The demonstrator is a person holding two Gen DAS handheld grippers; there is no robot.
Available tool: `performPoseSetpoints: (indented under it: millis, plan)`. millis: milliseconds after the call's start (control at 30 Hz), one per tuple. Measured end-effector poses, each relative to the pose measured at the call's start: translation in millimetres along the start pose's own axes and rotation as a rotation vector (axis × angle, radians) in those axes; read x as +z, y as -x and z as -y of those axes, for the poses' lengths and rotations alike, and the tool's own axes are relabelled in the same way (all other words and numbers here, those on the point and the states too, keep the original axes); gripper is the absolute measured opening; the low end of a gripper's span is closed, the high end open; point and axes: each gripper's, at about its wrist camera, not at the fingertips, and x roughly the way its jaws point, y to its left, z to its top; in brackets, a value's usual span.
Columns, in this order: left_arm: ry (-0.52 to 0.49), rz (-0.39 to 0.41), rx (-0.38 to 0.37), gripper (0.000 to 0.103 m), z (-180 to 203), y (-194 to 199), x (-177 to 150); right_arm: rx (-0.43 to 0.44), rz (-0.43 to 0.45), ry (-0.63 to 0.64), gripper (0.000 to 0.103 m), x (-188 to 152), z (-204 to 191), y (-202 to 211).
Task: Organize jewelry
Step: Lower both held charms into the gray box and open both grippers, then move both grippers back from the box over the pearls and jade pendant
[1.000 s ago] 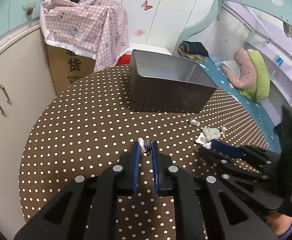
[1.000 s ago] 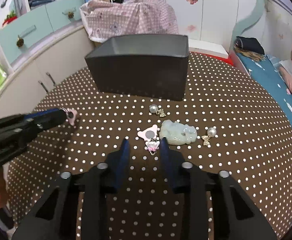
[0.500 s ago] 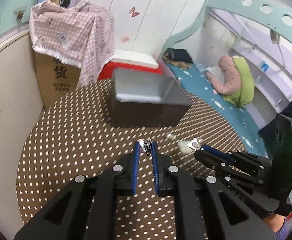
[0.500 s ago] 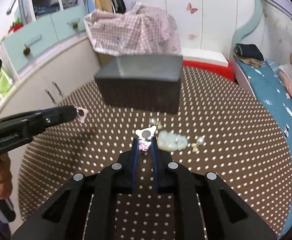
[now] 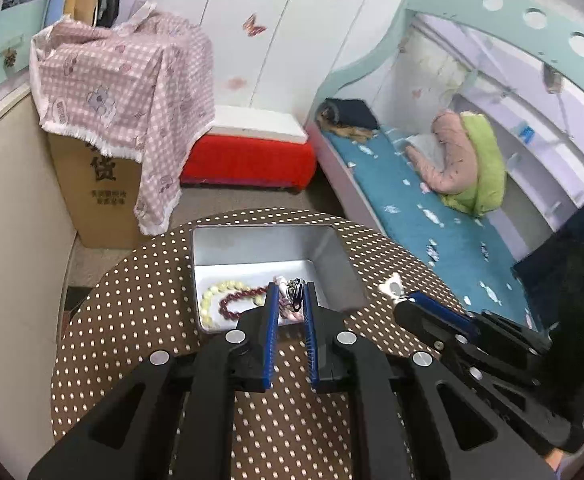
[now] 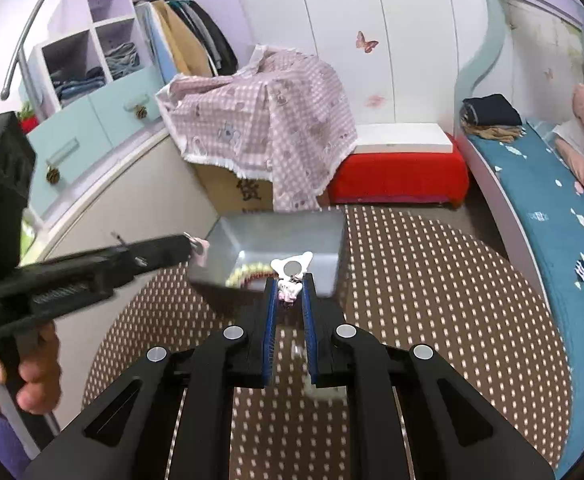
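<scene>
You're holding both grippers over the grey box: left gripper pinching a small charm above its open inside, nearer. Right gripper, just clamped on the pink charm, is hanging at the box's near edge.

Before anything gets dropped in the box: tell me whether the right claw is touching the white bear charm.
Touching. The right wrist view shows the right claw shut on the white bear charm, its blue pads pressed against the charm's lower part.

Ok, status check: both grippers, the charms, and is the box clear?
Left gripper shut on pink charm, over grey box. Right gripper shut on white charm, near the box. Bead bracelets inside; nothing blocking.
</scene>
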Motion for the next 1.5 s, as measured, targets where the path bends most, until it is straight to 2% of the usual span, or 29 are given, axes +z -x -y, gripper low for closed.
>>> performPoseSetpoints:
  millis: [167,267,667,1033,1167,1200,1333,1367,1400,1433,1500]
  plan:
    - [-0.017,-0.064,0.093,0.011,-4,-30,6,-0.009,-0.044,0.007,0.013,16,-6,-28]
    - [0.005,-0.091,0.095,0.011,-10,-40,5,-0.016,-0.068,0.002,0.013,16,-4,-41]
    - [0.013,-0.099,0.102,0.011,-20,-44,2,-0.007,-0.096,-0.009,0.013,12,-4,-56]
    - [0.019,-0.063,0.091,0.012,-18,-33,-1,-0.008,-0.093,-0.009,0.013,14,-4,-56]
    - [0.041,-0.026,0.086,0.039,-19,-25,-2,0.001,-0.089,-0.019,0.013,14,-3,-56]
    - [0.046,-0.018,0.081,0.043,-19,-23,-2,0.008,-0.086,-0.019,0.014,14,-2,-55]
    - [0.039,0.006,0.084,0.047,-16,-16,-3,0.015,-0.063,-0.032,0.015,14,2,-49]
    - [0.037,0.017,0.089,0.051,-14,-13,-3,0.016,-0.058,-0.033,0.015,14,3,-47]
    - [0.037,0.026,0.089,0.059,-13,-11,-4,0.016,-0.050,-0.038,0.020,15,6,-43]
    - [0.036,0.038,0.085,0.062,-11,-7,-5,0.014,-0.044,-0.043,0.032,15,8,-40]
    - [0.033,0.064,0.082,0.062,-9,0,-6,0.005,-0.023,-0.049,0.043,14,15,-29]
